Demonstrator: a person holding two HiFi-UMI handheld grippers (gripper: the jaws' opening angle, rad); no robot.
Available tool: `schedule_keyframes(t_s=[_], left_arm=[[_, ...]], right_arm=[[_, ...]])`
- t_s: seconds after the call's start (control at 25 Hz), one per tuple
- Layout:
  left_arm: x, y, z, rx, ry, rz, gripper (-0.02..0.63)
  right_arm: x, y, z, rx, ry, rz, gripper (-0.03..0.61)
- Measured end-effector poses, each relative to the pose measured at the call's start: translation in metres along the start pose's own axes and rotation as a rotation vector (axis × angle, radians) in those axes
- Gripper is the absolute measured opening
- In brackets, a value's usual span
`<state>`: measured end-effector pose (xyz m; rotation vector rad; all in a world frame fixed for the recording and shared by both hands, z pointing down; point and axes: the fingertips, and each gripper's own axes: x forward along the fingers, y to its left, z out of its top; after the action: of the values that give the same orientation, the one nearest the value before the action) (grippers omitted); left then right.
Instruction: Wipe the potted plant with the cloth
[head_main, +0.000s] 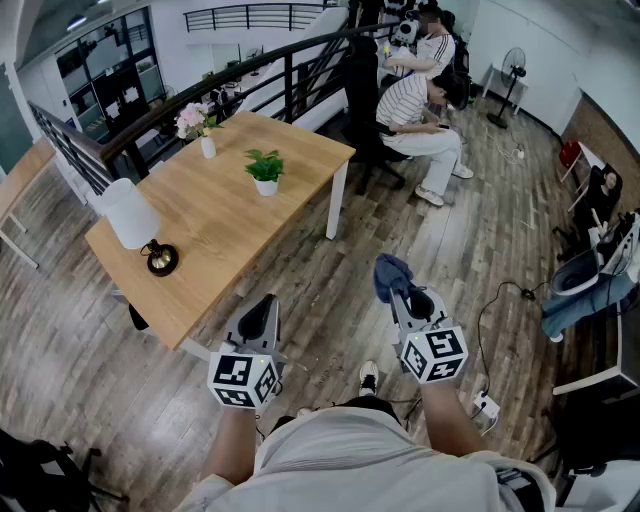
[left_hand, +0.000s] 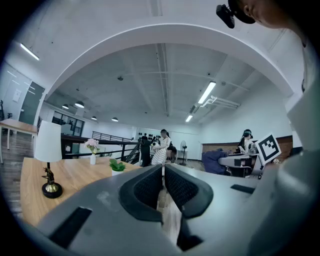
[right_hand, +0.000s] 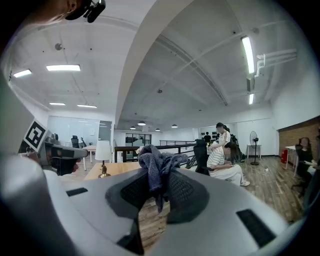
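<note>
R tool (head_main: 403, 295) pinching cloth (head_main: 388, 272): soft, limp. L tool (head_main: 262, 312) pressed together, empty. Potted plant (head_main: 265, 170) on counter (head_main: 210, 225), well apart: prob. light, tippy, leaves delicate; steady at pot.

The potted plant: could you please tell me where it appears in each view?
Head view: potted plant upper centre-left, on the table.
Left gripper view: it sits left of centre, just above the jaws.
Right gripper view: not made out.
Shared landmark: the white lamp.

A lamp (head_main: 131, 214) and flower vase (head_main: 207, 146) stand on the table (head_main: 225, 225).
</note>
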<state>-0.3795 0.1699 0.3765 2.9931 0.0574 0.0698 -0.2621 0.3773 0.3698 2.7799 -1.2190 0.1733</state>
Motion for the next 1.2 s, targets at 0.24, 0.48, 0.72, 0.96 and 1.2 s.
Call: schedule_keyframes(t_s=[0.24,0.48,0.72,0.96,1.2], left_arm=[[0.002,0.003,0.003,-0.022,-0.006,0.002,0.026],[0.004,0.0,0.001,-0.028,-0.004,-0.011,0.026],[0.009,0.001,-0.003,-0.05,-0.005,-0.014,0.026],[0.021,0.004,-0.01,-0.072,0.011,-0.015,0.026],[0.058,0.023,-0.017,-0.088,0.041,0.026,0.026]], right_arm=[[0.006,0.007,0.009,-0.034,-0.006,0.028,0.127],[0.006,0.007,0.008,-0.04,0.003,0.029,0.127],[0.007,0.001,0.006,-0.043,0.008,0.021,0.127],[0.014,-0.004,0.011,-0.037,-0.024,0.04,0.133],[0.057,-0.026,0.004,0.003,-0.004,0.074,0.133]])
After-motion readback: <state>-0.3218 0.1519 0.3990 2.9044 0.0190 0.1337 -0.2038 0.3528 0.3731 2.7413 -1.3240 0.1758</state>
